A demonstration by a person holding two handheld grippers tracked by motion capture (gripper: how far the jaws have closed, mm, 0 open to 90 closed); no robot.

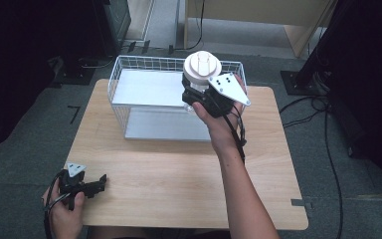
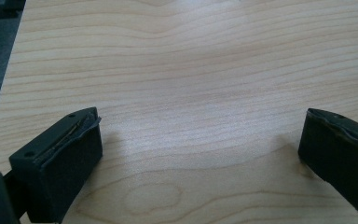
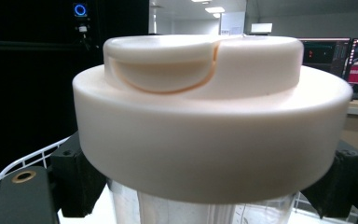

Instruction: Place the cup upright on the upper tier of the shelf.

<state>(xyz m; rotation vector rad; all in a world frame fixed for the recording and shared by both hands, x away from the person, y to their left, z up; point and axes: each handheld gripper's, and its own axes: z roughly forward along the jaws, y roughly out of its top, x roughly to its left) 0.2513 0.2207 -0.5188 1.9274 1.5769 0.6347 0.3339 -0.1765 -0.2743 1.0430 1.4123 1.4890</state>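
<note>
Gripping clear jar (image 3: 191,210) under lid (image 3: 209,126): right claw (image 3: 209,186).

The right gripper (image 1: 193,94) holds a white-lidded jar (image 1: 202,67) above the wire basket (image 1: 129,74) at the counter's (image 1: 179,174) far edge. The left gripper (image 1: 87,184) rests near the near-left corner.

Bare forearms, no sleeves. Black right claw (image 1: 193,97) with grey three-cornered plate, dark screw holes, black trailing cable. Black left claw (image 1: 101,182), small grey plate; thick dark pads (image 2: 70,175).
</note>
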